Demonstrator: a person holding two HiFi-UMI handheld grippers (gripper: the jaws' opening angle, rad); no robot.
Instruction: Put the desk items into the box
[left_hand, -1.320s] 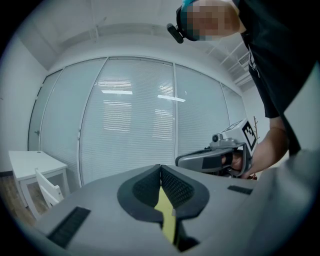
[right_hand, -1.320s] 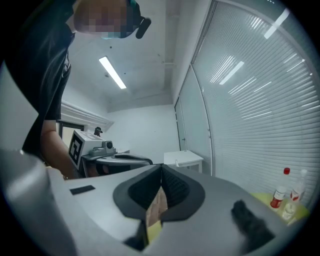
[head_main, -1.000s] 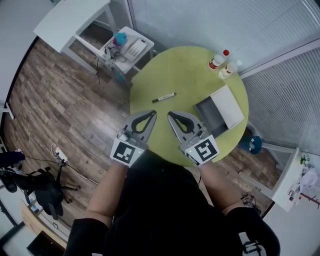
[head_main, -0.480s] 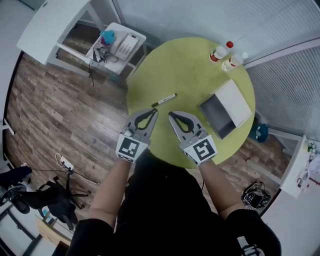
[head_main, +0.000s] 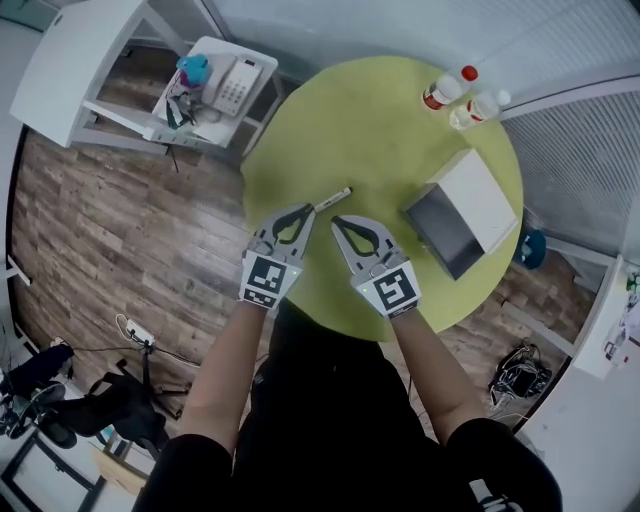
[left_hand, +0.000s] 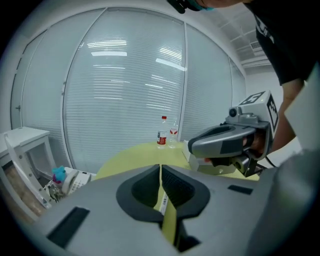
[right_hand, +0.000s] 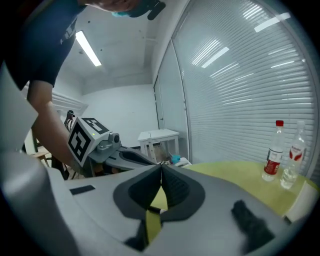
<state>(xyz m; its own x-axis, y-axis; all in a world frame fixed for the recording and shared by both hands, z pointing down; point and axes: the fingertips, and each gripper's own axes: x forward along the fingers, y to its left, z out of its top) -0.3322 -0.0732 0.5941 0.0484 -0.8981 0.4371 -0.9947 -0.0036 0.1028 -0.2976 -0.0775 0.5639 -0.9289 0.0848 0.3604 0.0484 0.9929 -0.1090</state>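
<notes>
Box (head_main: 441, 226) interior, head view only

A slim marker (head_main: 332, 197) lies flat and slanted on the yellow-green table (head_main: 370, 120), well apart from the box (head_main: 441, 226). The box sits open near the table's right edge, dark grey inside, with its white lid along the far side. Beyond it a red-capped bottle (head_main: 445, 92) and a clear bottle (head_main: 476, 110) stand upright, side by side.
</notes>
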